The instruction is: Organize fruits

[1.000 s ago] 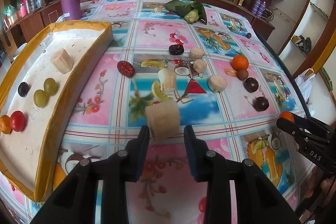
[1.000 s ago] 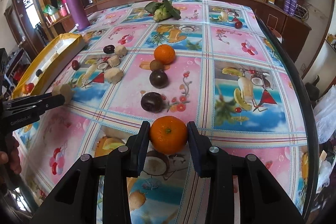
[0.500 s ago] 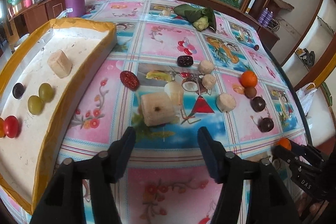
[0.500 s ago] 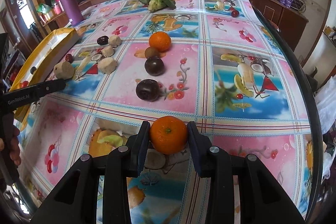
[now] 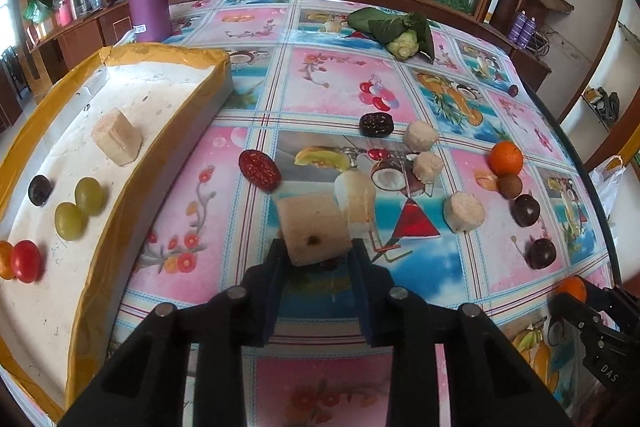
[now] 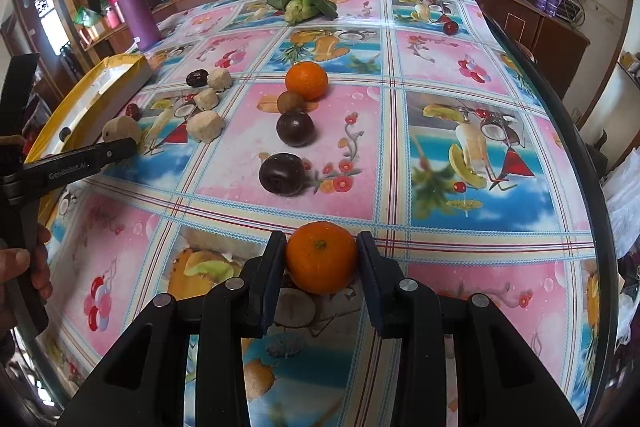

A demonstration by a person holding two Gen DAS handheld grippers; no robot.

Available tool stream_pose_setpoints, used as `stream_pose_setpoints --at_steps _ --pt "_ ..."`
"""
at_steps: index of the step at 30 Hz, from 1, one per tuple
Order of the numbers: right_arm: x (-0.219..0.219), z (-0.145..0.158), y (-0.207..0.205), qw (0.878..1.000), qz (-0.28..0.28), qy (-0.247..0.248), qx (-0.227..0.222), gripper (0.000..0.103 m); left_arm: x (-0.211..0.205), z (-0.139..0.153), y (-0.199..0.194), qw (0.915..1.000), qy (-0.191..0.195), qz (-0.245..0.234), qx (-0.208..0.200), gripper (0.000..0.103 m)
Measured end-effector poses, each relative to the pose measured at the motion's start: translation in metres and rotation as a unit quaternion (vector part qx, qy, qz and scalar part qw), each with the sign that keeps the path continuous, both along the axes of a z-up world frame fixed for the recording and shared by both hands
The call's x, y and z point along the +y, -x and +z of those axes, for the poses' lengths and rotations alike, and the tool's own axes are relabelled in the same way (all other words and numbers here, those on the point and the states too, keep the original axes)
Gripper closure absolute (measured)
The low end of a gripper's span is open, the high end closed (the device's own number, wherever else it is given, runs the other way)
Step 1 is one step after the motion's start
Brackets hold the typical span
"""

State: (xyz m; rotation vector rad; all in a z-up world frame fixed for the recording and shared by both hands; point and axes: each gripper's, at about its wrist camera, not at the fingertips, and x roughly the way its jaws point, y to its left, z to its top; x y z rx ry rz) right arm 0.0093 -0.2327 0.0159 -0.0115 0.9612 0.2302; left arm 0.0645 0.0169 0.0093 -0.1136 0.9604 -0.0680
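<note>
left wrist view: my left gripper (image 5: 316, 259), jaws just closed in, clenched on a tan cube (image 5: 314, 231) over the tablecloth (image 5: 224, 211), beside the yellow-rimmed tray (image 5: 120, 195). looks light, stiff, maybe crumbly; i'd take it by flat opposite faces, gently.

right wrist view: my right gripper (image 6: 321, 259) grasping an orange (image 6: 321, 257) at its middle, above the table. firm, smooth-skinned, liable to roll.

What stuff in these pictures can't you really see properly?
- Left view: the orange fruit in the tray is cut off by the picture edge.
- Left view: the block's underside is hidden by the left gripper.
- Right view: the tray's contents are mostly hidden by its wall.
</note>
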Motion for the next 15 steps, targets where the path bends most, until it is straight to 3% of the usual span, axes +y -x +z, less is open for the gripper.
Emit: stream_pose_setpoints --at_steps 8,15 --pt "0.004 0.002 0.003 1.000 0.014 -0.006 -0.006 0.068 -0.014 0.016 0.017 0.9995 0.004 -0.030 -0.012 0.069" --pt "0.011 0.002 0.001 1.000 0.028 0.000 0.000 0.068 -0.022 0.009 0.012 0.9991 -0.014 -0.041 0.001 0.069"
